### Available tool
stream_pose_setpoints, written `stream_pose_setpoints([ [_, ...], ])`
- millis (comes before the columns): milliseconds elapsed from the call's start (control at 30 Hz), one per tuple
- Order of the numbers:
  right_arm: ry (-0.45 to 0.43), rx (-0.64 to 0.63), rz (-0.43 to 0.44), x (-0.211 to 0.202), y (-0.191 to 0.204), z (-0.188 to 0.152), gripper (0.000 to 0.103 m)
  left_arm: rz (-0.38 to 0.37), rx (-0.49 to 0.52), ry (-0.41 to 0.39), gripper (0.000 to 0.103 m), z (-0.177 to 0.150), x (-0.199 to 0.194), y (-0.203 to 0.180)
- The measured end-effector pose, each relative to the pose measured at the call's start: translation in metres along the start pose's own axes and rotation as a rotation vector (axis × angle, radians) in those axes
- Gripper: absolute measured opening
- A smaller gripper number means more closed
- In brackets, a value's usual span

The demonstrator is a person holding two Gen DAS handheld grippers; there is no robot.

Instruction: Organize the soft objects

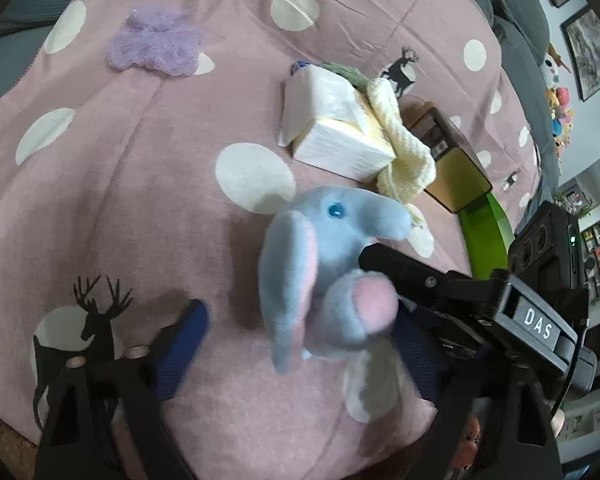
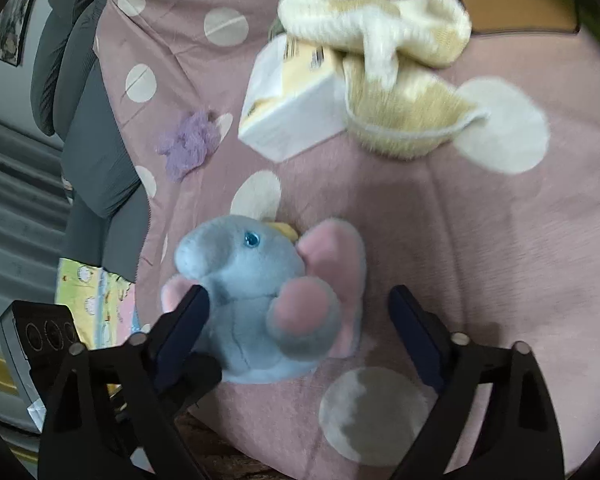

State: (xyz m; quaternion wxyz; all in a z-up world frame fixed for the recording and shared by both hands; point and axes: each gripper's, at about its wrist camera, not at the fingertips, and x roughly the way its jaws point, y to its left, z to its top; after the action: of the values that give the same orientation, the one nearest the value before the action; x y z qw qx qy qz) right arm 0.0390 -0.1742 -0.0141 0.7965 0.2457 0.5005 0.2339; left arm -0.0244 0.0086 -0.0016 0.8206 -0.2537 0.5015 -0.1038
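While both grippers converge on it, one blue plush elephant (image 2: 256,300) sits upright on the pink dotted blanket (image 2: 500,260). Right gripper (image 2: 300,320): fingers spread wide, straddling the toy, near finger touching its flank; not clamped. Left gripper (image 1: 300,336): fingers apart, toy between them; whether it bears on the plush, cannot tell. Judgement: toy is being framed for a pick-up or hand-over.

Farther out, count:
- one tissue pack (image 1: 332,128), likely the gathering spot;
- one cream knitted cloth (image 1: 400,148) draped against the pack;
- one purple knit piece (image 1: 156,42), well apart, unsorted.
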Motion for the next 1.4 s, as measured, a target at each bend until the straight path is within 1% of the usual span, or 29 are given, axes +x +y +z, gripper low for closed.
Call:
stream_pose_setpoints([
  [33,-0.009,-0.008,0.005,0.003,0.002,-0.002,0.084,-0.030,-0.015,0.010,0.078,0.000,0.002,0.003],
  [67,-0.018,-0.022,0.007,0.002,0.002,-0.003,0.080,-0.064,-0.031,0.019,0.067,0.000,0.003,0.006],
  [100,-0.023,-0.033,0.012,0.003,0.005,-0.004,0.067,-0.094,-0.044,0.030,0.054,0.000,0.004,0.007],
  [133,-0.015,-0.028,0.047,0.006,0.006,-0.004,0.054,-0.122,-0.050,0.033,0.049,0.001,0.003,0.007],
  [167,-0.008,-0.009,0.091,0.008,0.007,-0.005,0.049,-0.135,-0.050,0.029,0.043,0.001,0.001,0.006],
  [200,-0.006,0.010,0.111,0.010,0.006,-0.004,0.049,-0.134,-0.041,0.024,0.039,0.001,-0.001,0.003],
  [267,-0.016,0.001,0.106,0.009,0.011,-0.006,0.047,-0.119,-0.019,0.014,0.036,0.001,-0.006,-0.002],
  [400,-0.046,-0.021,0.092,-0.003,0.024,-0.010,0.042,-0.116,0.010,-0.014,0.035,0.001,-0.019,-0.012],
  [567,-0.121,-0.041,0.123,-0.031,0.034,-0.008,0.041,-0.140,0.065,-0.066,0.035,0.002,-0.040,-0.032],
  [767,-0.214,-0.063,0.128,-0.067,0.042,-0.006,0.041,-0.171,0.133,-0.116,0.035,0.005,-0.059,-0.059],
  [967,-0.292,-0.065,0.133,-0.099,0.034,-0.003,0.041,-0.193,0.207,-0.146,0.035,0.010,-0.066,-0.090],
  [1133,-0.362,-0.053,0.122,-0.125,0.024,0.002,0.041,-0.225,0.262,-0.146,0.035,0.015,-0.062,-0.117],
  [1400,-0.489,0.008,0.092,-0.174,-0.015,0.014,0.041,-0.290,0.389,-0.126,0.035,0.028,-0.040,-0.179],
])
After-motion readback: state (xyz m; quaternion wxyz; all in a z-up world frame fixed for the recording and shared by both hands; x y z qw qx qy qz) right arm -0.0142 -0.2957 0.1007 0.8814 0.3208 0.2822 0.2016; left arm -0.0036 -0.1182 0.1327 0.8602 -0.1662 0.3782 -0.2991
